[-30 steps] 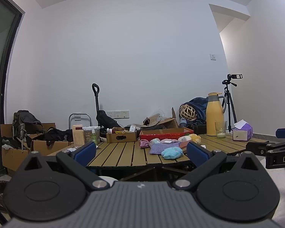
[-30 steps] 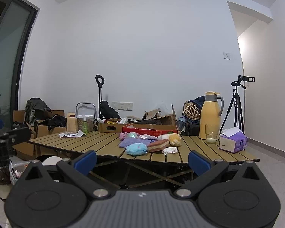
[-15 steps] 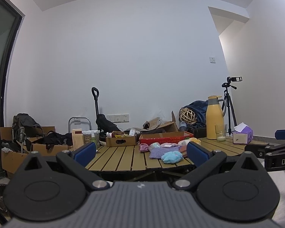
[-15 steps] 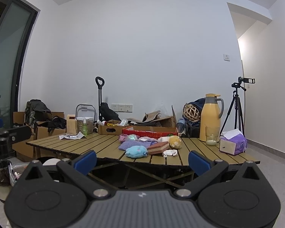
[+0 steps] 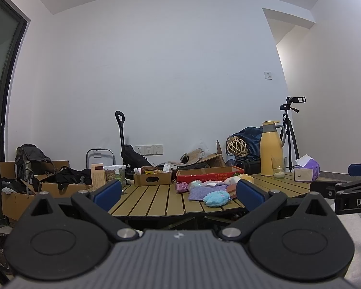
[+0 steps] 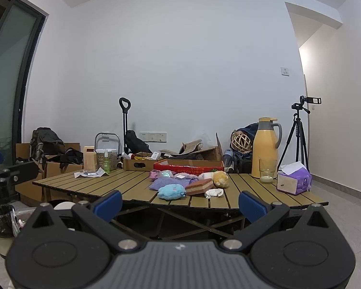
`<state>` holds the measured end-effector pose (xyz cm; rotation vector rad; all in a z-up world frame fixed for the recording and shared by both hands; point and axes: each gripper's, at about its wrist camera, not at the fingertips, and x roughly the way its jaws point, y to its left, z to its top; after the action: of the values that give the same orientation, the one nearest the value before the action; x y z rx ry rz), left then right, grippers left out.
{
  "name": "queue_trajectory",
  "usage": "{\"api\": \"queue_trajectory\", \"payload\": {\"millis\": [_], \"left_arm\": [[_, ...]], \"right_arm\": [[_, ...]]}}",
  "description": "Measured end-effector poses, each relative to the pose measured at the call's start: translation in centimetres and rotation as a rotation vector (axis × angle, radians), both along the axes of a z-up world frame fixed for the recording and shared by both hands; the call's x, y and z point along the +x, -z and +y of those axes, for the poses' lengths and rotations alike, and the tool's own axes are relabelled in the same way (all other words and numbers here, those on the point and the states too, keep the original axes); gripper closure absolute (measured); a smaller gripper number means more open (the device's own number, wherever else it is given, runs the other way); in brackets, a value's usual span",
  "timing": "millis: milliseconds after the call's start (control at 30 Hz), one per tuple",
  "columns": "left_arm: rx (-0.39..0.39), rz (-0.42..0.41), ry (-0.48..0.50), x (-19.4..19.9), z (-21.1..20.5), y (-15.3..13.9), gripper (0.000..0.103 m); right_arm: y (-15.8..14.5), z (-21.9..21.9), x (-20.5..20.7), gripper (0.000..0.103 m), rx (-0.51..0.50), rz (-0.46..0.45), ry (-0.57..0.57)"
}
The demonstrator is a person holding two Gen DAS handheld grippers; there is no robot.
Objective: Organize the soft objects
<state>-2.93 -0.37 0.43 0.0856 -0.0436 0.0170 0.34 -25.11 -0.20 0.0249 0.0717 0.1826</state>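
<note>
- Blue plush toy lies at the near edge of the slatted wooden table, at the front of a small heap of soft things; its long axis runs roughly left to right across both views.
- Just behind it sits a purple cloth, and touching its right side a layered sponge block; a yellow plush and a white crumpled scrap lie further right.
- Behind the heap stands a red cardboard tray, probably where the soft things belong.
- Right gripper is released, jaws spread wide and empty, with the heap straight ahead and slightly above.
- Left gripper is likewise spread and empty; there the heap sits right of centre.
- Both are well short of the table; the right one looks better lined up for the first reach.
</note>
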Motion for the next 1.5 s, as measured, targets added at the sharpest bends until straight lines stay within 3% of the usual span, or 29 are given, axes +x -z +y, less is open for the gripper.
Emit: {"api": "queue_trajectory", "payload": {"millis": [1500], "left_arm": [[0.0, 0.0, 0.002, 0.3, 0.0, -0.3, 0.0]], "right_arm": [[-0.2, 0.2, 0.9, 0.0, -0.008, 0.004, -0.002]]}}
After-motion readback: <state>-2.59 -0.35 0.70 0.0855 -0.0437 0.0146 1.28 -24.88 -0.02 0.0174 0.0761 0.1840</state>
